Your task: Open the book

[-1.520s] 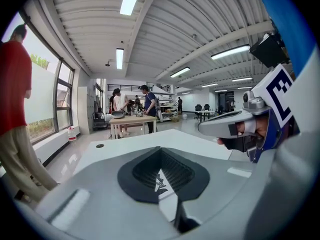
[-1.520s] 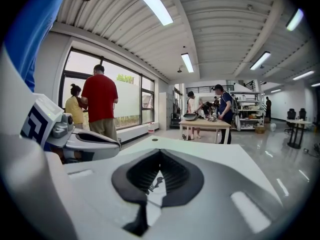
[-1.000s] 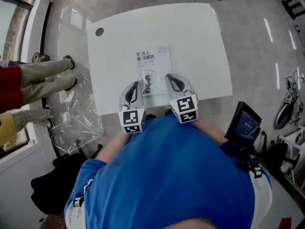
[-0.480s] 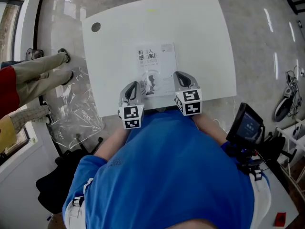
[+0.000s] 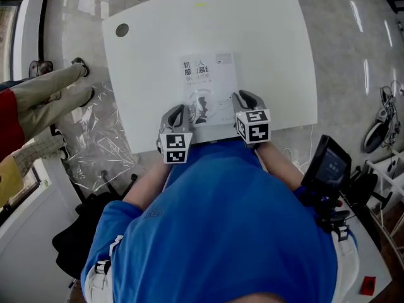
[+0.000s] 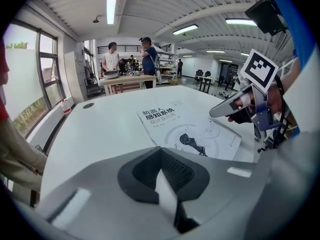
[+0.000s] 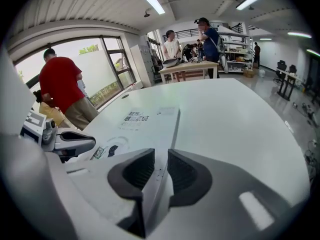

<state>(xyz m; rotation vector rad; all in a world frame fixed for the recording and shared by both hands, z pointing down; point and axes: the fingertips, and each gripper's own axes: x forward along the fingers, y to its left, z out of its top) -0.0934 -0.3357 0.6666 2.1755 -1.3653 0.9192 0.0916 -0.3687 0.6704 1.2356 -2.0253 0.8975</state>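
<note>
A closed white book (image 5: 208, 84) with dark print on its cover lies in the middle of the white table (image 5: 271, 55). My left gripper (image 5: 178, 111) hovers at the book's near left corner, its jaws together with nothing in them. In the left gripper view its pads (image 6: 161, 151) meet just short of the book (image 6: 190, 126). My right gripper (image 5: 243, 96) is at the near right edge. Its jaws have just been opening. The right gripper view shows a narrow gap (image 7: 161, 156), with the edge of the book (image 7: 150, 121) running into it and no pad pressing on it.
A round cable hole (image 5: 122, 29) sits in the table's far left corner. A person's legs (image 5: 50, 96) and a clear plastic sheet (image 5: 101, 144) are on the floor to the left. A black screen on a stand (image 5: 329, 163) is to the right. People stand at a far bench (image 6: 125, 59).
Both grippers have come down and forward to the book's near edge, one at each corner. The book has not moved.
</note>
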